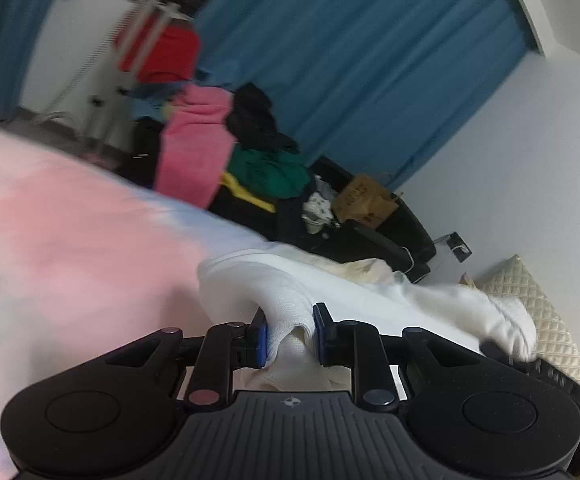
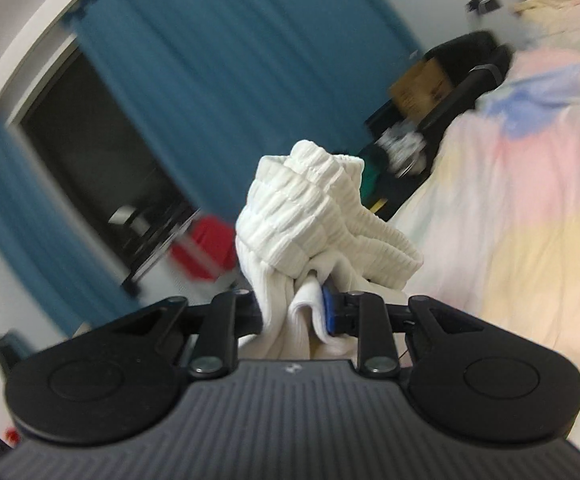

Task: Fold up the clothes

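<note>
White garment (image 1: 290,292) front and centre, a ribbed knit with an elasticated band, and both claws have hold of it. The left gripper (image 1: 290,338) has its blue pads pinched onto a bunched fold of the cloth, jaws narrow with fabric stuffed between them. From that pinch the garment runs away forward and off to the right, draped low over the pastel bedspread (image 1: 62,248), its far end trailing toward the quilted cream cushion (image 1: 545,304).

Over in the right wrist view, the right gripper (image 2: 293,312) is clamped on a wad of the same white knit (image 2: 309,216), only one blue pad showing, the other buried in cloth. Here the ribbed band stands up in a crumpled knot straight ahead of the jaws, clear of the bed.

So the long axis appears to be strung between the two claws, left end low near the bedspread, right end lifted. Neither arm is nearer; each owns an end. Both views are smeared, so the rig looks to be in motion. The cloth is bunched rather than flat, and I'd judge that this fits either spreading it out for a fold or carrying one end over the other; the frames don't settle which.

Behind: a pile of pink, black and green clothes (image 1: 226,152) against teal curtains (image 1: 369,60).
</note>
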Available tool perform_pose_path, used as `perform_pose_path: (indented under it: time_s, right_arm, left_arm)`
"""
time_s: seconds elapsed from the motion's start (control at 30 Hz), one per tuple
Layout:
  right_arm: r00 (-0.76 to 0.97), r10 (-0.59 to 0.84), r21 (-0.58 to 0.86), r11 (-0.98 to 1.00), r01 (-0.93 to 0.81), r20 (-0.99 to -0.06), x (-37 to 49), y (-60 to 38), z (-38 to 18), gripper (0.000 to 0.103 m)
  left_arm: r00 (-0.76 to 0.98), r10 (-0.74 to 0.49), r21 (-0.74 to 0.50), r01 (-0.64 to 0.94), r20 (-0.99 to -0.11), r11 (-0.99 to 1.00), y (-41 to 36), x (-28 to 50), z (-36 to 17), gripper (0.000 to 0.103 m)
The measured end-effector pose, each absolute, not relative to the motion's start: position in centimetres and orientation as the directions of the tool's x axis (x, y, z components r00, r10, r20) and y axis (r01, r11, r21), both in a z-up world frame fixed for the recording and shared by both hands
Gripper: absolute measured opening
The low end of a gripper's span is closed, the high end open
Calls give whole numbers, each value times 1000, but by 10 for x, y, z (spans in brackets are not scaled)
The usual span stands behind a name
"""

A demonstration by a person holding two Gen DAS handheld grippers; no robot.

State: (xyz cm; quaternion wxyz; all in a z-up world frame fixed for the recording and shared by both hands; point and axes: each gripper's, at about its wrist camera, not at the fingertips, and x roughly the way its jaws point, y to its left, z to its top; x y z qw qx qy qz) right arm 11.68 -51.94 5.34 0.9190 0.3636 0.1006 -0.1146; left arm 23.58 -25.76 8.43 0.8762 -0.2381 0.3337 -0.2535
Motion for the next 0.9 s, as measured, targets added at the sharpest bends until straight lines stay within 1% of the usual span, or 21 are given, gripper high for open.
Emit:
perform_pose_path:
  time_s: [0.13, 0.2, 0.27, 0.37, 0.47, 0.5, 0.53, 0.57, 0.6, 0.67, 0.7, 0.77, 0.83, 0.9]
  right_arm:
    - [919, -228, 637, 666, 388, -321, 141, -583, 24, 27]
    - [902, -262, 635, 642, 429, -344, 150, -609, 1, 27]
    - [889, -300, 641, 617, 457, -345, 149, -617, -36, 27]
    - [877, -335, 651, 588, 480, -344, 137, -607, -95, 27]
    - [867, -361, 622, 605, 498, -343, 111, -584, -135, 27]
    - [863, -364, 622, 598, 505, -350, 102, -577, -146, 28]
    - [857, -364, 636, 575, 515, -365, 95, -574, -157, 28]
    - [850, -360, 654, 543, 527, -386, 89, -572, -168, 31]
    - [842, -353, 668, 514, 539, -408, 86, -572, -175, 36]
    - [831, -331, 686, 470, 555, -446, 81, -574, -183, 40]
    - [825, -324, 678, 470, 565, -463, 80, -575, -178, 40]
    - [804, -318, 648, 477, 594, -503, 75, -574, -164, 40]
    - [777, -315, 616, 477, 626, -546, 66, -572, -147, 40]
    - [769, -333, 594, 494, 635, -546, 54, -567, -125, 40]
  left_arm:
    - [616, -618, -554, 329, -488, 765, -347, 286, 48, 23]
    - [594, -625, -544, 343, -506, 766, -369, 301, 15, 23]
    - [574, -633, -534, 360, -519, 765, -382, 308, -23, 23]
    - [553, -630, -513, 374, -545, 772, -370, 306, -80, 23]
    - [526, -637, -507, 389, -564, 770, -353, 305, -133, 25]
    - [528, -634, -497, 396, -565, 772, -347, 301, -143, 30]
    - [530, -631, -486, 404, -567, 775, -342, 297, -151, 36]
    - [533, -628, -475, 411, -568, 778, -337, 293, -160, 39]
    - [534, -624, -468, 413, -570, 781, -334, 290, -161, 43]
    - [547, -597, -426, 419, -586, 802, -333, 279, -149, 46]
    - [554, -583, -404, 421, -594, 812, -332, 274, -143, 46]
    - [572, -544, -344, 427, -614, 837, -330, 261, -122, 48]
    - [585, -537, -314, 444, -608, 839, -328, 247, -93, 53]
    - [609, -539, -294, 461, -582, 837, -324, 227, -64, 57]
